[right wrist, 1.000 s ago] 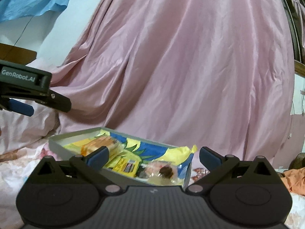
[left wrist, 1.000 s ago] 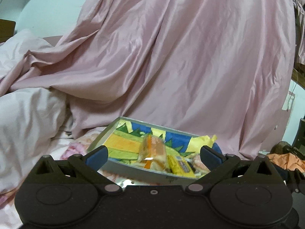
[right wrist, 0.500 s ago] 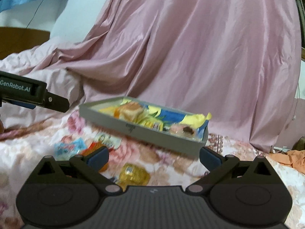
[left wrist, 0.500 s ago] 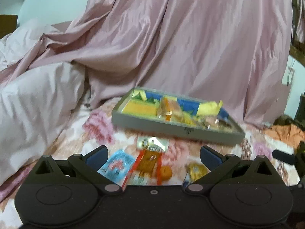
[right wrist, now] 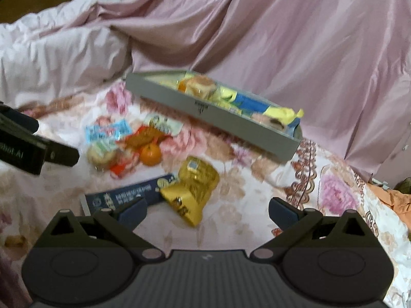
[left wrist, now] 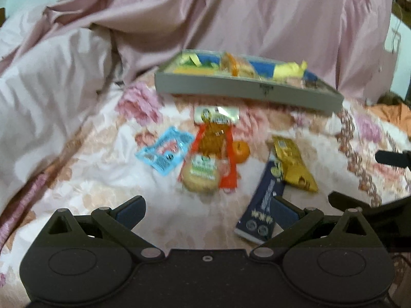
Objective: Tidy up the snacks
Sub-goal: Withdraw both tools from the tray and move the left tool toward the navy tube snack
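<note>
A grey tray holding several wrapped snacks sits on the floral bedspread at the back. In front of it lie loose snacks: a light blue packet, a round cookie pack, a red-orange packet, a small orange, a gold packet and a dark blue bar. My left gripper is open and empty above the cookie pack. My right gripper is open and empty just short of the gold packet.
A pink satin sheet hangs behind the tray. A bunched white-pink duvet lies at the left. Orange cloth lies at the far right. The left gripper's body shows at the left of the right wrist view.
Both grippers have tilted down and pulled back from the tray. The loose snacks on the bedspread have come into view. Both stay open and empty.
</note>
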`<state>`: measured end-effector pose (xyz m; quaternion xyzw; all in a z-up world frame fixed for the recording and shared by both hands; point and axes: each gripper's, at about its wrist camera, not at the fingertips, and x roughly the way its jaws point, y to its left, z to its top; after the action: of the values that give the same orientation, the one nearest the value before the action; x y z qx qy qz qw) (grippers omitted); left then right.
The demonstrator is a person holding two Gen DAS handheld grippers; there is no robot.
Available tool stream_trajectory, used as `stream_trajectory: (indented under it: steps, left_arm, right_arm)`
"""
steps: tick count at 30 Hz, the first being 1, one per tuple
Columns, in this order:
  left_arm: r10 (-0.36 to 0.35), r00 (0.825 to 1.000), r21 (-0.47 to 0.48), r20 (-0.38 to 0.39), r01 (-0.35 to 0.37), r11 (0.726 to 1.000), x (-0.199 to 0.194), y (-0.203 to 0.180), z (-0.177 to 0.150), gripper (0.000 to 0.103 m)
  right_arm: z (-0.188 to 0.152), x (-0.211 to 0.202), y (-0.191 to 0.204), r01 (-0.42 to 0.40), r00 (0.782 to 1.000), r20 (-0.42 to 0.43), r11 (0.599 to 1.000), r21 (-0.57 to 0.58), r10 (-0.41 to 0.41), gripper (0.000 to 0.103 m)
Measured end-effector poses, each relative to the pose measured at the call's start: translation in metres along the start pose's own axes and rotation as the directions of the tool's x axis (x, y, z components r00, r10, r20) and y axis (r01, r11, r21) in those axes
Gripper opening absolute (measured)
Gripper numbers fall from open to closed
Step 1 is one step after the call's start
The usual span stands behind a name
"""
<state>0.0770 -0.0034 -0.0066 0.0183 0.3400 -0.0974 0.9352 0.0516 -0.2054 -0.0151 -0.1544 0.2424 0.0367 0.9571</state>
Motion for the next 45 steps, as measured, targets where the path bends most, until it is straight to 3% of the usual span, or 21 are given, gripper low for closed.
stream_trajectory:
  steps: [11,23,35,45]
  left_arm:
    - [-0.019,0.996,0.052,-0.09,0.024,0.998,0.019,-0.01,-0.002,0.102]
    - [-0.048,0.988,0.141,-0.144,0.069,0.988,0.042,-0.024,-0.004,0.102]
    - [-0.073,0.99,0.307,-0.122,0.107,0.946,0.065,-0.049,-0.003,0.102]
    - [-0.137,0.984,0.374,-0.116,0.171,0.911,0.076,-0.062,-0.004,0.098]
  right_arm:
    - [-0.002,0.026,-0.019,-0.009,0.992,-0.123,0.992,0.129,0.025,0.103]
    - [0.007,0.04,-0.023,-0.048,0.989,-0.136,0.99,0.131,0.066,0.103]
    - [0.017,0.087,-0.054,-0.181,0.963,-0.141,0.941,0.287,0.229,0.103]
    - [0.02,0.116,-0.04,-0.217,0.953,-0.146,0.937,0.273,0.264,0.1]
